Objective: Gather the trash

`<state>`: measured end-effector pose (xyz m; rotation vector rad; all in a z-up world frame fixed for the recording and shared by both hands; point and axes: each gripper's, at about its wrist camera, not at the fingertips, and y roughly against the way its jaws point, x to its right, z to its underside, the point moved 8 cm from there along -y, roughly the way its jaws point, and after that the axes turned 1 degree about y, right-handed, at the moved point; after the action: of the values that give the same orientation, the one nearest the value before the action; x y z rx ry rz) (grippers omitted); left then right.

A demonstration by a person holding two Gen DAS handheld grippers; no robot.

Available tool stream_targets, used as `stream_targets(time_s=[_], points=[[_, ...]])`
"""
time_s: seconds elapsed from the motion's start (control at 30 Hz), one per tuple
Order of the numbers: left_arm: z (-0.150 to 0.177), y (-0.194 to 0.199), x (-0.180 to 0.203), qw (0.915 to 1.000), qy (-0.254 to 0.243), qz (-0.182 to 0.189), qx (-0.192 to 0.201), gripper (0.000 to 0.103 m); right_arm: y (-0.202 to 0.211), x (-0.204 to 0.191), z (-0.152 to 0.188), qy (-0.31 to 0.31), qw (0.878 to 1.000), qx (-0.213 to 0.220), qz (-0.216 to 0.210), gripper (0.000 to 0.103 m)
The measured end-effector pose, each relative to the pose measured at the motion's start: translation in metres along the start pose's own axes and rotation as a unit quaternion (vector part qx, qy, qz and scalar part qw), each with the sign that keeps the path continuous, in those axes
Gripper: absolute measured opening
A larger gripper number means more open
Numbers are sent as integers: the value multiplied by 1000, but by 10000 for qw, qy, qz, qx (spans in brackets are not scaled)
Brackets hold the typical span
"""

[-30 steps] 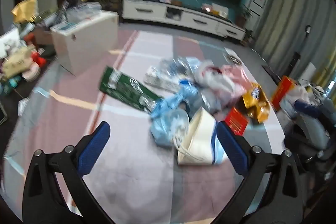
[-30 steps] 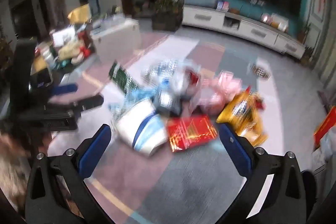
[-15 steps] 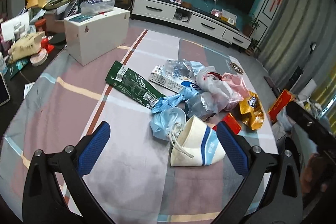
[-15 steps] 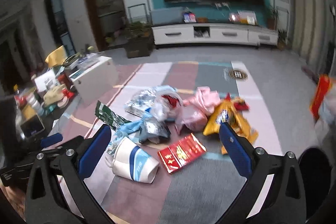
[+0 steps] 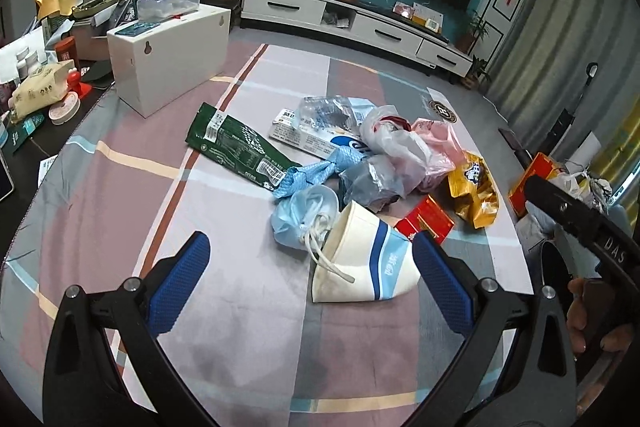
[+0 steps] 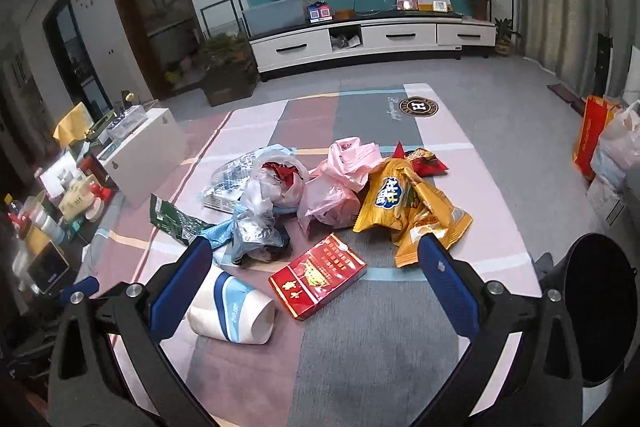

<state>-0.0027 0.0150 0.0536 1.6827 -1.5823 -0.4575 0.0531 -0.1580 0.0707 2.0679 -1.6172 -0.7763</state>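
Observation:
A heap of trash lies on the checked rug point(image 5: 132, 163). It holds a flattened white and blue paper cup point(image 5: 362, 261) point(image 6: 232, 311), a red carton point(image 6: 318, 275) point(image 5: 426, 221), a yellow snack bag point(image 6: 404, 205) point(image 5: 474, 193), a pink plastic bag point(image 6: 344, 179), a clear bag point(image 5: 394, 147), a green wrapper point(image 5: 236, 145) and a blue face mask point(image 5: 304, 213). My left gripper point(image 5: 310, 279) is open and empty, above the rug just short of the cup. My right gripper point(image 6: 314, 279) is open and empty, above the red carton.
A white box point(image 5: 168, 55) stands at the rug's left edge, with cluttered items point(image 5: 40, 87) beyond it. A black round bin point(image 6: 604, 311) is at the right. Bags and an orange box point(image 6: 596, 135) sit at far right. A TV cabinet point(image 6: 368, 39) lines the back wall.
Both views have steadied and drawn closer to the heap. The right view swung from the left side of the room toward the trash and the bin has come into view. Both grippers stayed open.

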Motion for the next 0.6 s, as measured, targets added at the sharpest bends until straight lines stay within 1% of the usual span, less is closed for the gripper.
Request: stream_targets(time_s=[0.13,0.23,0.4,0.53,0.6], points=[[2,2,1,9999,-75,-90,22,100,-1,1,2,-155,9998,-70,-126,100],[4,1,3,9999,-122,-98,-1,100,-2,1,3,-111,9999,-72,-56,100],[6,-2,6,9997,-200,-95,-45,100,-4,-3,5,-95,9999,-84,-67,99],[8,-5,8,9997,-208,-40,-122,100,-8,-3,6,-125,9998,-142,-67,95],[10,-7,10,9997,-172,46,-177,100,-11,-2,8,-210,9996,-188,-76,92]])
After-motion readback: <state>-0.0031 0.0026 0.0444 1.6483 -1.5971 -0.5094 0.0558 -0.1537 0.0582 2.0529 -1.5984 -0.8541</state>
